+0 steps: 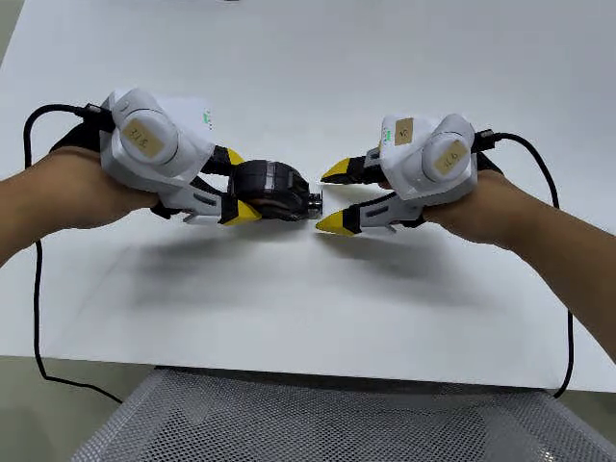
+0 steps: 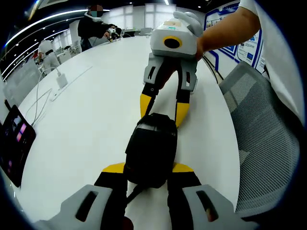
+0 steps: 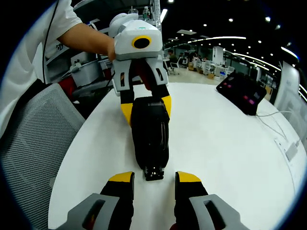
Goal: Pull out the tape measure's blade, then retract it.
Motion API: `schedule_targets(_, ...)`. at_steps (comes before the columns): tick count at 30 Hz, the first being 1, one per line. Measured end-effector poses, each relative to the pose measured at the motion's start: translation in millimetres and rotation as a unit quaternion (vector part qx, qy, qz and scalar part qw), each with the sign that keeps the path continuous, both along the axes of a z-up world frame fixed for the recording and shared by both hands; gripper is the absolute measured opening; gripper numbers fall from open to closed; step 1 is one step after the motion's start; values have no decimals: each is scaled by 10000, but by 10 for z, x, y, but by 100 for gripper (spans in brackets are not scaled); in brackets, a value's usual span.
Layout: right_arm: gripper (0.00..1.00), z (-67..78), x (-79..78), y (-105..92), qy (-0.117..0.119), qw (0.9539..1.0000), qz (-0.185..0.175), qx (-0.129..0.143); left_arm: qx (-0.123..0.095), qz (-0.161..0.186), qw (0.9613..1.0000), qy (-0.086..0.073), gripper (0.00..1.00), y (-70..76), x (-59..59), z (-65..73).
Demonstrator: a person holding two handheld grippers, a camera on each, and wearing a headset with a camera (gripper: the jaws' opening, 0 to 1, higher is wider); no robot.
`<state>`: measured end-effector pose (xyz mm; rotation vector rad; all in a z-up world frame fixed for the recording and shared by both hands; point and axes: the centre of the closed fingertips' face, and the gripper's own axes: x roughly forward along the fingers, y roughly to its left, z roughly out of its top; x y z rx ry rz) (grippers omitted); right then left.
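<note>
The black tape measure (image 1: 268, 189) hangs just above the white table, clamped between the yellow-tipped jaws of my left gripper (image 1: 238, 185). In the left gripper view its case (image 2: 151, 149) sits between my left gripper (image 2: 144, 168) jaws. The blade's end hook (image 3: 154, 173) points at my right gripper (image 3: 153, 178), which stands open just short of it, one jaw on each side. In the head view my right gripper (image 1: 336, 197) faces the tape's tip (image 1: 313, 202) from the right. No blade shows outside the case (image 3: 150, 134).
The white table (image 1: 318, 77) stretches far behind both grippers. A grey mesh chair (image 1: 318, 419) sits at the near edge. Black cables (image 1: 37, 289) trail off both grippers. Dark devices (image 3: 242, 92) and a white charger cable (image 2: 57, 81) lie further along the table.
</note>
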<state>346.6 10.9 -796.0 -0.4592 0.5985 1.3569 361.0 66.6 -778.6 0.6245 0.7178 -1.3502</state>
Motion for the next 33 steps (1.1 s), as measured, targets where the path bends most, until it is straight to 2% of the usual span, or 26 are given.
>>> schedule_targets(16, 15, -40, 19, 54, -122, 9998, 165, 23, -19, -29, 10000, 2, 27, 1, 11, 2)
schedule_targets(25, 13, -74, 2, 76, -78, 9998, 190, 41, -19, -34, 10000, -15, 27, 3, 9, 3)
schedule_targets(33, 12, -71, 7, 89, -140, 9997, 200, 57, 3, -34, 10000, -51, 26, 5, 6, 2)
